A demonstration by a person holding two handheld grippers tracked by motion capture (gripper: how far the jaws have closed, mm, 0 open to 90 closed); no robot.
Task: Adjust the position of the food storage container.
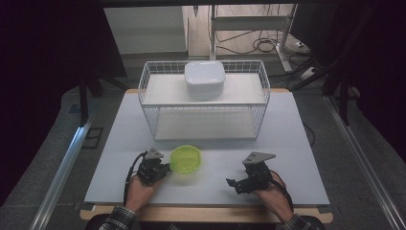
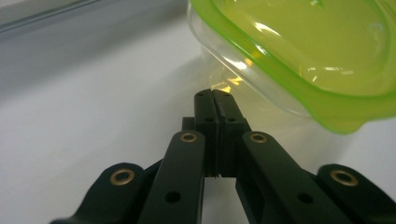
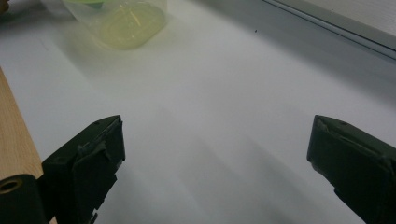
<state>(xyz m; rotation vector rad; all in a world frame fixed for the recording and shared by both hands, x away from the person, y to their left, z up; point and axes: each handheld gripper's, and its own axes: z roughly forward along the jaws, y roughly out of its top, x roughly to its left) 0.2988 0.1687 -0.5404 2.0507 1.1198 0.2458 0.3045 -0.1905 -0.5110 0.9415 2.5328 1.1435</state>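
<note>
A clear tub with a lime-green lid (image 1: 186, 158) stands on the white table (image 1: 287, 143), near the front, left of the middle. My left gripper (image 1: 167, 169) lies just left of it, held by a hand in a plaid sleeve. In the left gripper view the jaws of my left gripper (image 2: 215, 95) are shut with nothing between them, their tips close to the tub's (image 2: 299, 51) clear wall under the lid's rim. My right gripper (image 1: 232, 184) rests at the front right with its jaws wide open. In the right gripper view my right gripper (image 3: 217, 154) points over bare table toward the tub (image 3: 126, 21).
A white wire rack (image 1: 203, 103) with a shelf stands across the back of the table. A white lidded square box (image 1: 205, 78) sits on its top shelf. A wooden edge (image 3: 14, 140) borders the table's front. Metal rails run along the floor on both sides.
</note>
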